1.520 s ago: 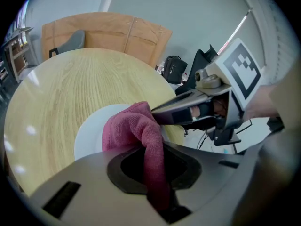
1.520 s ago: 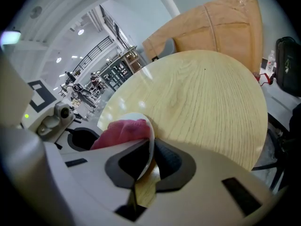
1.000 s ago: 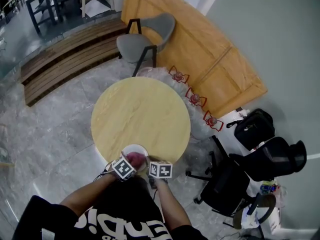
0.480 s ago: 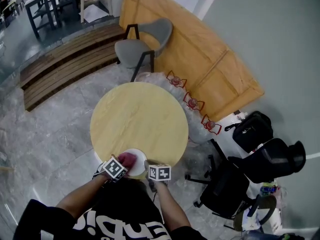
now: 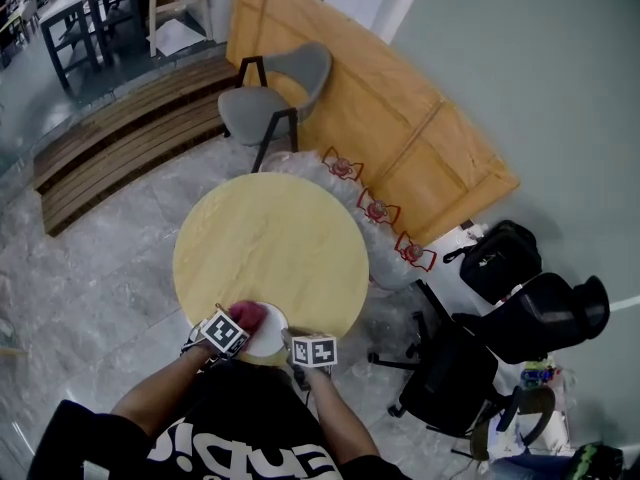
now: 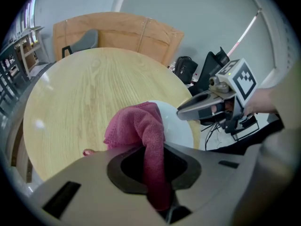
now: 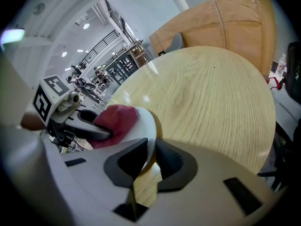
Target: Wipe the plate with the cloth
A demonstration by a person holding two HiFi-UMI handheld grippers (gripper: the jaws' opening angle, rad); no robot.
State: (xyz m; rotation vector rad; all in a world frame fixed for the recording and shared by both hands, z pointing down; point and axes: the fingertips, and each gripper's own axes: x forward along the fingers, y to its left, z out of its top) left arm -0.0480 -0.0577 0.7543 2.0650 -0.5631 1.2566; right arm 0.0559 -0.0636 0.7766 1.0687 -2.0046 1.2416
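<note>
Plate (image 5: 272, 328): white, at the 6 o'clock edge of the table (image 5: 270, 248), its rim clamped between the right gripper's (image 7: 148, 166) jaws.
Cloth (image 6: 141, 126): red, pinched in the closed left gripper (image 6: 155, 173) and bunched on the plate's 10 o'clock side.
Table: round, wooden.
Hazards: a hard wipe could lever the rim out of its thin grip or push the plate past the near edge. The cloth could drag loose if it snags.

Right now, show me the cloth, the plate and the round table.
cloth (image 6: 137, 125), left gripper view, its bunched top.
plate (image 6: 177, 131), left gripper view, bare white face right of the cloth.
round table (image 5: 270, 238), head view, bare wooden top.
</note>
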